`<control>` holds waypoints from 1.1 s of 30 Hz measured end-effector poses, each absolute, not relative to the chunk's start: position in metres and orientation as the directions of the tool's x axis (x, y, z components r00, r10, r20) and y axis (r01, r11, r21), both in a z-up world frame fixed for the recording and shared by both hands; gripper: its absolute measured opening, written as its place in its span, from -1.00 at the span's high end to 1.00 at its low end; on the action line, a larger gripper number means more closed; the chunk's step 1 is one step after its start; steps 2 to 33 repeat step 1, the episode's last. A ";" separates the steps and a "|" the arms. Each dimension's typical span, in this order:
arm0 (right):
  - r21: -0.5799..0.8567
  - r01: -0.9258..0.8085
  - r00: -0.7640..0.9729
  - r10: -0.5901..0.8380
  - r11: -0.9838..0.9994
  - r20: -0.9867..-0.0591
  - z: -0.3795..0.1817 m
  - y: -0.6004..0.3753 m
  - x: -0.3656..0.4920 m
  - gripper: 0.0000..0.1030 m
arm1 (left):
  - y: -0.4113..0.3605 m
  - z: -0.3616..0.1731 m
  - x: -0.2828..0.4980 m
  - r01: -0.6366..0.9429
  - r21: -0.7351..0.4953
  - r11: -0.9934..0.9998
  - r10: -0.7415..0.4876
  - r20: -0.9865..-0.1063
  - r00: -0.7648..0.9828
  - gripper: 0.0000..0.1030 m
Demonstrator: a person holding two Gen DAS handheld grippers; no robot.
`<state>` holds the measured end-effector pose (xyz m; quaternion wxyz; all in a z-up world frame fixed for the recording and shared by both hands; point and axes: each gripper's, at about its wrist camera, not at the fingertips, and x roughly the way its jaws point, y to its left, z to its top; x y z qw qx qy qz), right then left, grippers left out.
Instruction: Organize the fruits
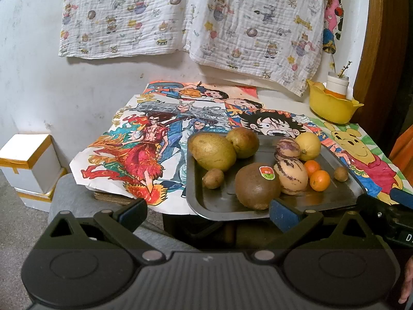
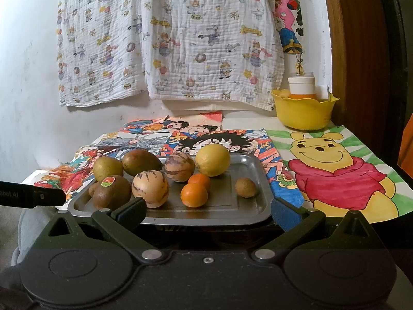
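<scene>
Left wrist view: left gripper low before the desk, jaws spread wide, nothing between them. Ahead of the right jaw, metal tray on cartoon drawings. Closest to that jaw, brown kiwi with a red-green sticker. Past it, two striped pale fruits touching one another, yellow lemon behind them, two small oranges just beside. Toward the left jaw's side, two large green-brown fruits touching, one small brown fruit in front; another small brown one far to the right. Yellow bowl well beyond, at the desk's far right corner (white jar inside). Printed cloth on the wall behind.

Right wrist view: right gripper facing the tray head-on, jaws likewise wide apart and empty. Tray's near rim between the jaws. Kiwi just beyond the left jaw, striped fruit beside it, oranges midway, lemon farther back. Bear drawing beyond the right jaw. Black tip of the other gripper at the left edge.
</scene>
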<state>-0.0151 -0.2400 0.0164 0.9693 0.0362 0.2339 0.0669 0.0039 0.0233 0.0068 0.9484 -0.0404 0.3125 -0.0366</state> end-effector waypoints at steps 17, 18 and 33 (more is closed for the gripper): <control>0.101 -0.113 0.881 0.147 0.988 -0.449 0.016 -0.240 -0.015 -0.99 | 0.023 0.007 0.004 0.044 -0.099 0.994 -0.094 -0.590 0.802 -0.99; 0.101 -0.113 0.881 0.147 0.988 -0.449 0.016 -0.240 -0.015 -0.99 | 0.023 0.007 0.004 0.044 -0.099 0.994 -0.094 -0.590 0.802 -0.99; 0.101 -0.113 0.881 0.147 0.988 -0.449 0.016 -0.240 -0.015 -0.99 | 0.023 0.007 0.004 0.044 -0.099 0.994 -0.094 -0.590 0.802 -0.99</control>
